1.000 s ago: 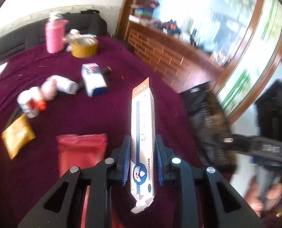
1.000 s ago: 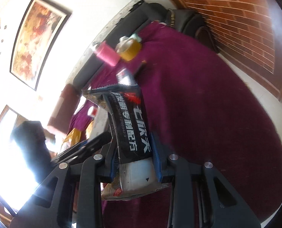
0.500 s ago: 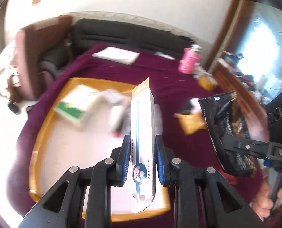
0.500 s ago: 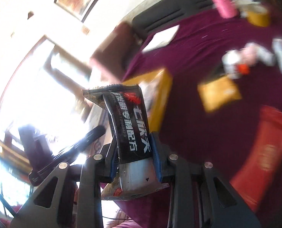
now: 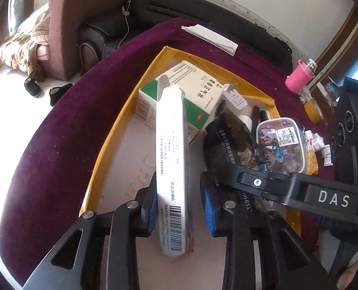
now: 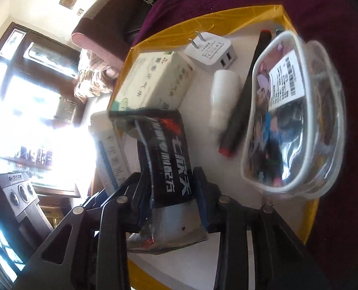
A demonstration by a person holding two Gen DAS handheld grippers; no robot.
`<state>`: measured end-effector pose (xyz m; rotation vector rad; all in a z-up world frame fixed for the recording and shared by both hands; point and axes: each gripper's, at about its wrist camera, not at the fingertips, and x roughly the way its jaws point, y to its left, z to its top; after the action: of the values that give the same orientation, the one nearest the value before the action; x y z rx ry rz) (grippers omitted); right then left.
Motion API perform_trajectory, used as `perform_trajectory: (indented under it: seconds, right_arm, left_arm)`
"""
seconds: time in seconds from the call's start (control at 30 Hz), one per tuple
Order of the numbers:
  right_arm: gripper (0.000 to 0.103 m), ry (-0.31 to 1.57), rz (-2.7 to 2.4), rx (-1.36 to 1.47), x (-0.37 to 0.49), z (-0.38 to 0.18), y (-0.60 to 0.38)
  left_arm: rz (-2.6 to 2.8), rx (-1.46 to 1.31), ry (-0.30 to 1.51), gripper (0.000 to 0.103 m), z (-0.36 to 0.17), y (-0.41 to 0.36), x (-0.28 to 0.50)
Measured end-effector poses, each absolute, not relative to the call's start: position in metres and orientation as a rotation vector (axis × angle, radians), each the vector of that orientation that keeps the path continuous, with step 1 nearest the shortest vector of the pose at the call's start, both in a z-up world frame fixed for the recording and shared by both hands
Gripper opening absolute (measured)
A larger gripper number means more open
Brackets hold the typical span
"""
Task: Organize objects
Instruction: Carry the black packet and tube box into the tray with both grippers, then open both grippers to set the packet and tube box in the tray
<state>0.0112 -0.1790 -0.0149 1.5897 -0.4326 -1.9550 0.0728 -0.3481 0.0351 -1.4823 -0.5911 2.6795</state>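
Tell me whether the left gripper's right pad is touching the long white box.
Apart. The left wrist view shows a clear gap between the right pad and the box.

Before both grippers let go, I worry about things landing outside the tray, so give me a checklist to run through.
1. Left gripper over the yellow-rimmed tray: ok.
2. Long white box released: cannot tell; the jaws look parted with a gap on one side, box upright between them.
3. Right gripper over the tray: ok.
4. Black snack packet released: cannot tell; it sits between the jaws.
5. Bare tray floor below both items: ok; the green-and-white carton and clear pouch lie further in.
6. The two grippers apart from each other: cannot tell; they are very close.
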Motion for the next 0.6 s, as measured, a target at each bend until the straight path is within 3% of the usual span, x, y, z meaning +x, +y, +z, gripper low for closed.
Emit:
perform_trajectory:
  seconds: [0.1,0.17,0.27,0.4,0.6]
  right_arm:
    - [0.036,-0.416,-1.977,1.558,0.011,-0.008,-0.17]
    - [0.043,-0.408,-2.022,1.477,0.01,0.012,-0.156]
    - [0.06,-0.365,-2.125,1.34,0.014,0.049,-0.129]
    - [0.061,-0.3,-2.239,1.292,0.011,0.067,-0.099]
    - [0.064,-0.361,-2.182,1.399,-0.013,0.041,-0.124]
  left_arm:
    - [2.666,-1.443,-0.574,0.041,0.037,-0.345,0.076]
    - [2.688,-1.409,-0.559,0.049,0.043,-0.342,0.082]
    - [2.723,-1.349,-0.536,0.049,0.051,-0.339,0.09]
    - [2.76,-1.282,-0.592,0.05,0.056,-0.341,0.093]
    - [2.559,-1.314,-0.687,0.052,0.043,-0.326,0.078]
